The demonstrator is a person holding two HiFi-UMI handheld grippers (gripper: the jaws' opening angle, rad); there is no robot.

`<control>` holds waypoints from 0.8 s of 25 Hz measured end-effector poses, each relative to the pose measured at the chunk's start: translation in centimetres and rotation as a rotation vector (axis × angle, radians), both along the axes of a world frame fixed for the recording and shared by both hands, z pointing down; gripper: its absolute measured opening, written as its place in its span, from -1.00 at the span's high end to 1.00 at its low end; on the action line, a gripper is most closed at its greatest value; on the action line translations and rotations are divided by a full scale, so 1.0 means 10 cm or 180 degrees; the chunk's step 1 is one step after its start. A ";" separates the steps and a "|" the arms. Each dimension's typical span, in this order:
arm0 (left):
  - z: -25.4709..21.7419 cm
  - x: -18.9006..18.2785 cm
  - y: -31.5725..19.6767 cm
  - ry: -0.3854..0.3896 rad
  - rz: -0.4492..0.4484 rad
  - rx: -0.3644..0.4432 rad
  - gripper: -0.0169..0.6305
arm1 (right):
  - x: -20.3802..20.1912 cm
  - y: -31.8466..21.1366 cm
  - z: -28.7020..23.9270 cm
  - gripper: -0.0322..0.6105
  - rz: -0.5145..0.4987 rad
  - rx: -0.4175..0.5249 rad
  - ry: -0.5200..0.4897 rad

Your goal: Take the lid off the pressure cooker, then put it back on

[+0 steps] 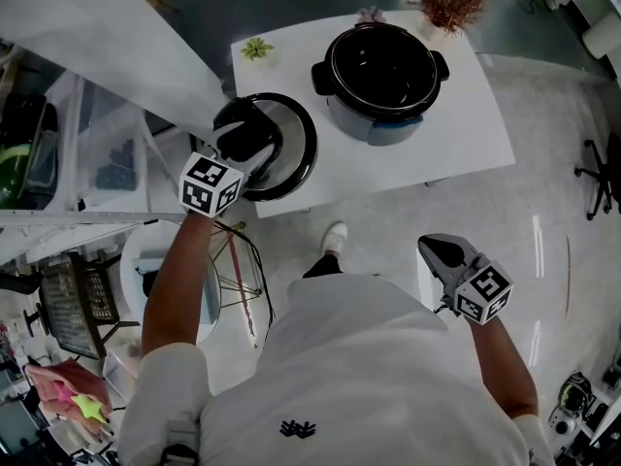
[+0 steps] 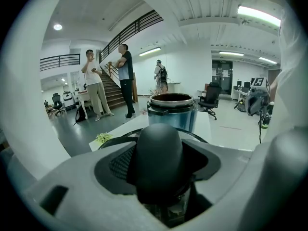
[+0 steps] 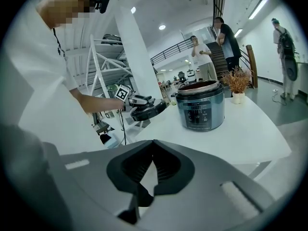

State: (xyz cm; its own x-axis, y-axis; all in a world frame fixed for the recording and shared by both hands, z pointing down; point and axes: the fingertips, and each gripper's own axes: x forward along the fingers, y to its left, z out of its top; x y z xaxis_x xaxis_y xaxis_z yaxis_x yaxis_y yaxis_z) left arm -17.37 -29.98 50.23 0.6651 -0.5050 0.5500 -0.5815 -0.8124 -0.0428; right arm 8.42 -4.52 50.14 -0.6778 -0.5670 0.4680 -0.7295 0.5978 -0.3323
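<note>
Table (image 1: 466, 124): white, with the person standing at its near edge.

Cooker (image 1: 380, 76): sits mid-table and towards the far side. Its top is open and the dark inner pot is in plain view. Nothing covers it.

Lid (image 1: 296, 149): off the cooker, to the cooker's left, at the table's near left corner. From the right gripper view it looks lifted clear of the tabletop and a little tilted, though I cannot be sure its low edge is free of the surface.

Left gripper (image 1: 247, 136): clamped on the lid's knob (image 2: 159, 162). The left gripper view shows the dark knob filling the space between the jaws, with the pads pressed to its sides. It carries the lid alone.

Right gripper (image 1: 441, 252): held back by the person's hip, well apart from table and cooker. Jaws are drawn together with nothing between them. Idle.

Small items: green sprig (image 1: 256, 49) on the far left corner of the table, and a dried plant (image 1: 448, 0) in a pot at the far right corner. Both stand apart from the cooker and out of the lid's way.

Progress, my reading: the first half is done, since the lid is off and the pot stands open. What is left is the return: carry the lid right, over the cooker, centre it on the rim, seat it, probably with a twist to lock, then let go of the knob. No sign that the return has reached the pot, because lid and cooker are apart.
</note>
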 end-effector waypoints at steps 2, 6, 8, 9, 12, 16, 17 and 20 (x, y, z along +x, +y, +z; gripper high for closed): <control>-0.15 -0.01 0.00 0.0028 0.0019 0.0015 0.06 | 0.01 0.01 0.02 0.86 0.0004 0.0005 -0.0011; -0.48 -0.02 -0.02 0.0054 0.0109 0.0065 0.06 | 0.00 0.02 0.03 0.86 0.0004 0.0018 -0.0039; -0.63 0.00 -0.03 0.0084 0.0164 0.0066 0.06 | 0.01 0.03 0.03 0.86 0.0015 0.0024 -0.0046; -0.70 0.01 -0.04 0.0100 0.0196 0.0064 0.06 | 0.02 0.03 0.02 0.86 0.0022 0.0026 -0.0048; -0.89 0.09 -0.06 0.0146 0.0312 0.0057 0.06 | 0.03 0.04 0.02 0.86 0.0042 0.0034 -0.0051; -1.09 0.27 -0.13 0.0152 0.0505 0.0088 0.06 | 0.06 0.06 0.03 0.86 0.0093 0.0045 -0.0057; -1.13 0.33 -0.15 0.0148 0.0556 0.0095 0.06 | 0.07 0.07 0.03 0.86 0.0111 0.0047 -0.0057; -1.22 0.52 -0.21 0.0155 0.0696 0.0104 0.06 | 0.12 0.09 0.04 0.86 0.0192 0.0056 -0.0064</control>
State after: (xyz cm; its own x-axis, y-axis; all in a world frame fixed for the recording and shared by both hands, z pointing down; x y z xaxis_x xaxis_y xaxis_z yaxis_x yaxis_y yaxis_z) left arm -12.18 -32.11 38.07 0.7861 -0.3631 0.5003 -0.3938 -0.9180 -0.0475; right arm 9.60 -3.65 50.55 -0.6514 -0.6151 0.4442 -0.7576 0.5589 -0.3370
